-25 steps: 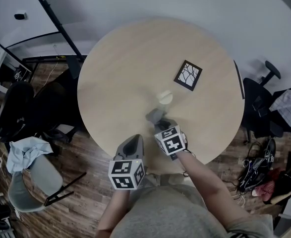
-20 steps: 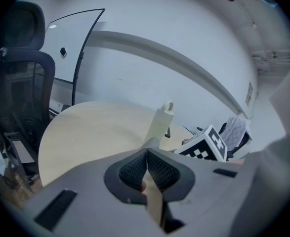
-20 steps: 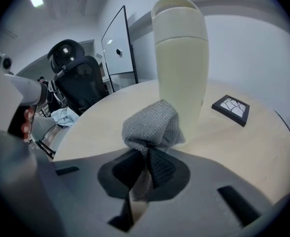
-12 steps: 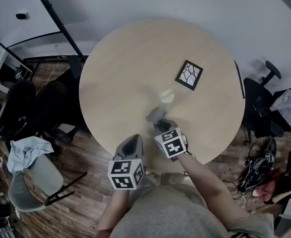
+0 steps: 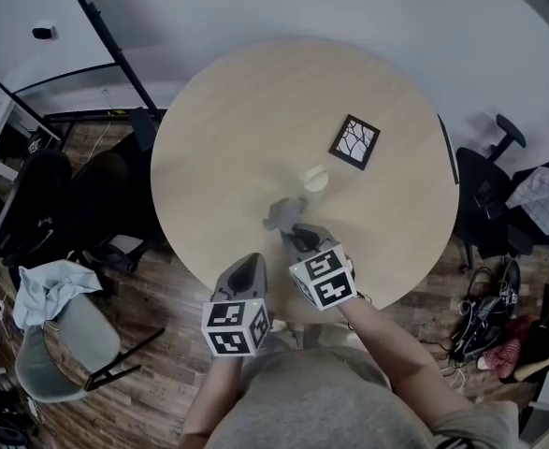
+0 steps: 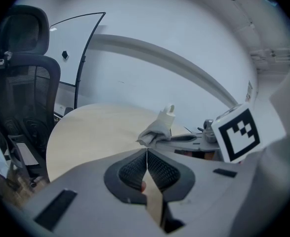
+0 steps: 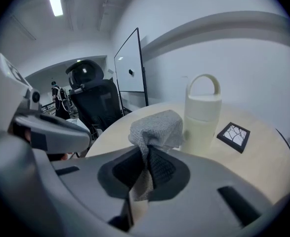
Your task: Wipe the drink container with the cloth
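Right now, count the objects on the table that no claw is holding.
2. The drink container stands near the middle of the table; a square black-framed tile lies beyond it, to the right. The cloth is pinched in the right claw, so it is left out.

From the head we look steeply down on the whole round desk (image 5: pixel 255 110), with the left tool (image 5: pixel 246 269) and right tool (image 5: pixel 296 235) at its near edge. The left tool's camera sits low at that edge, facing across the desk toward the wall (image 6: pixel 159 68). The right tool's camera is close behind the cloth (image 7: pixel 157 127) and drink container (image 7: pixel 201 117). All three views share the desk, cloth and drink container.
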`<state>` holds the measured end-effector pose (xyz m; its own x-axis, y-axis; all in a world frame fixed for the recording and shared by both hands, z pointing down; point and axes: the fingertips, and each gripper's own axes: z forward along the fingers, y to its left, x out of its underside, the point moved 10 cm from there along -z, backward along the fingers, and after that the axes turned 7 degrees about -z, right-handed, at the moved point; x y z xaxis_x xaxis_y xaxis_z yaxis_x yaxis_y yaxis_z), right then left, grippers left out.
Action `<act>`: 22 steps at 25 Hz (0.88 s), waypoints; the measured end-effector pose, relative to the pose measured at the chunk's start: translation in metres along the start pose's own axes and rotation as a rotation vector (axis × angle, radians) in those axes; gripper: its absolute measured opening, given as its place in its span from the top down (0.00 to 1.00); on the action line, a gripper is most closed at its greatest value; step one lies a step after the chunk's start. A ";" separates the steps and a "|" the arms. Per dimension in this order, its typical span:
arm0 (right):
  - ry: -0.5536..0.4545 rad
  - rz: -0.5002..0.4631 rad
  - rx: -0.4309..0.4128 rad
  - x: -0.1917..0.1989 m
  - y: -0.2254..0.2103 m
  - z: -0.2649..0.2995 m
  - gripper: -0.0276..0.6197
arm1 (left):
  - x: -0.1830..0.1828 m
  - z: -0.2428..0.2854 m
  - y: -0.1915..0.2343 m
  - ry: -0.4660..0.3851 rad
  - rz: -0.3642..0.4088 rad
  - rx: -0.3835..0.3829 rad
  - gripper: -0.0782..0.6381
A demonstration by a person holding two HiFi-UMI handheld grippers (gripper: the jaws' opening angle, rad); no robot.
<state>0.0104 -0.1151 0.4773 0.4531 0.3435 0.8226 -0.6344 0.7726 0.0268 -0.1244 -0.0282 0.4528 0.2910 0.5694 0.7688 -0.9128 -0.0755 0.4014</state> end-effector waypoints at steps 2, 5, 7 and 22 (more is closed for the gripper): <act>-0.028 -0.005 -0.006 -0.011 0.000 -0.003 0.94 | 0.000 -0.001 -0.001 -0.001 0.003 0.004 0.89; -0.064 -0.019 -0.016 -0.026 0.001 -0.005 0.94 | 0.000 -0.002 -0.003 -0.004 0.006 0.010 0.89; -0.083 -0.028 -0.014 -0.034 0.001 -0.005 0.94 | 0.000 -0.002 -0.003 -0.005 0.008 0.013 0.89; -0.108 0.027 0.098 -0.058 -0.025 0.009 0.94 | 0.001 0.001 -0.005 0.000 0.005 0.024 0.89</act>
<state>-0.0056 -0.1597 0.4341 0.3680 0.3000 0.8801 -0.7059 0.7062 0.0544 -0.1193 -0.0282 0.4515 0.2862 0.5686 0.7712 -0.9071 -0.0984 0.4092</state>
